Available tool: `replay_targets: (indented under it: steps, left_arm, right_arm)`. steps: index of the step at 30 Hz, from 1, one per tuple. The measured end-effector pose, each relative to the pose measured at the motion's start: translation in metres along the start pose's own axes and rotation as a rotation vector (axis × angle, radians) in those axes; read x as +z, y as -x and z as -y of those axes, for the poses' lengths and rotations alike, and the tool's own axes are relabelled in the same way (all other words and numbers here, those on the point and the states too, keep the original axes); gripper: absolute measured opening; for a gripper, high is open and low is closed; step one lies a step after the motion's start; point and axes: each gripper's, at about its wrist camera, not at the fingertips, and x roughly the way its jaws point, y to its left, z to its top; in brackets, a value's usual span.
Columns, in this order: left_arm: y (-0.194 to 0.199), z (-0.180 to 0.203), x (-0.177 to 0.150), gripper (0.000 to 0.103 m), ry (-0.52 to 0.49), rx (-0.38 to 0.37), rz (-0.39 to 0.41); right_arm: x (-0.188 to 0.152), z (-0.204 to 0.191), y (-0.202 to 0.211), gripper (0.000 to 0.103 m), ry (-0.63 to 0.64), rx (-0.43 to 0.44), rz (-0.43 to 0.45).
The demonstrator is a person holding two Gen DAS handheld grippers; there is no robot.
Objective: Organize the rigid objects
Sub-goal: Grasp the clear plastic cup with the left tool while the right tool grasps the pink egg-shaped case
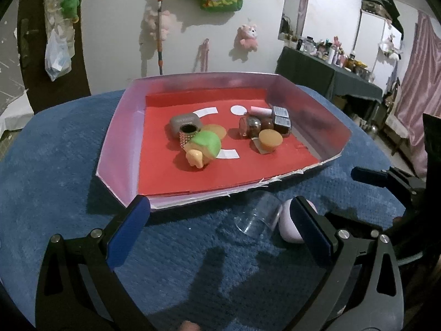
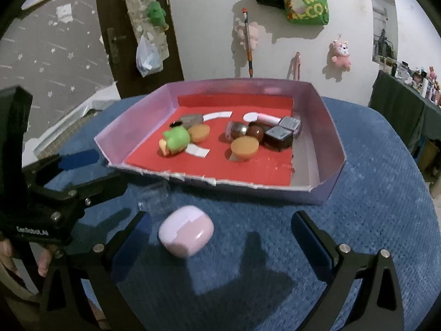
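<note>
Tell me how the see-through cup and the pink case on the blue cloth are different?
The cup is clear, so the cloth shows through it; the case is solid pale pink. The cup is a tube lying on its side with its mouth open; the case is a rounded, closed pebble shape. Both sit outside the tray, near its front edge, and no gripper holds either.

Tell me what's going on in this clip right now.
A person holds two tools over a blue cloth, sorting small objects into a tray. Both the left tool and the right tool are open and empty. A clear cup and a pink case lie outside the tray.
</note>
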Motion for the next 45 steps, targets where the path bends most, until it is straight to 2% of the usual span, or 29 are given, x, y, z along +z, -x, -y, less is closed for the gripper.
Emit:
replay_targets:
  steps: [8,19,22,28,33,36,38,41,43,45]
  left_arm:
    - [-0.012,0.0,-0.005,0.103,0.021,-0.017,-0.032]
    - [-0.025,0.004,-0.007,0.102,0.007,-0.019,-0.05]
    - [-0.028,0.006,-0.006,0.1,-0.002,-0.026,-0.051]
    - [-0.036,0.007,-0.006,0.087,-0.003,-0.047,-0.069]
    - [-0.041,0.011,-0.007,0.081,-0.011,-0.062,-0.079]
    - [-0.045,0.015,-0.008,0.07,-0.023,-0.078,-0.094]
    - [-0.047,0.016,-0.008,0.057,-0.029,-0.094,-0.098]
    - [-0.047,0.02,-0.008,0.044,-0.043,-0.119,-0.099]
    - [-0.046,0.023,-0.007,0.038,-0.055,-0.125,-0.091]
    - [-0.045,0.023,-0.008,0.038,-0.062,-0.12,-0.088]
  right_arm:
    - [-0.01,-0.008,-0.007,0.103,0.03,0.008,-0.029]
    - [-0.013,-0.022,-0.024,0.098,0.065,0.029,-0.065]
    - [-0.013,-0.023,-0.029,0.093,0.066,0.031,-0.074]
    - [-0.014,-0.022,-0.033,0.093,0.063,0.037,-0.083]
    - [-0.014,-0.022,-0.035,0.089,0.059,0.043,-0.089]
    - [-0.015,-0.022,-0.038,0.088,0.055,0.048,-0.096]
    - [-0.015,-0.022,-0.039,0.088,0.056,0.048,-0.098]
    - [-0.015,-0.022,-0.039,0.085,0.059,0.047,-0.097]
    - [-0.014,-0.022,-0.039,0.082,0.06,0.047,-0.096]
    - [-0.014,-0.022,-0.04,0.079,0.062,0.042,-0.094]
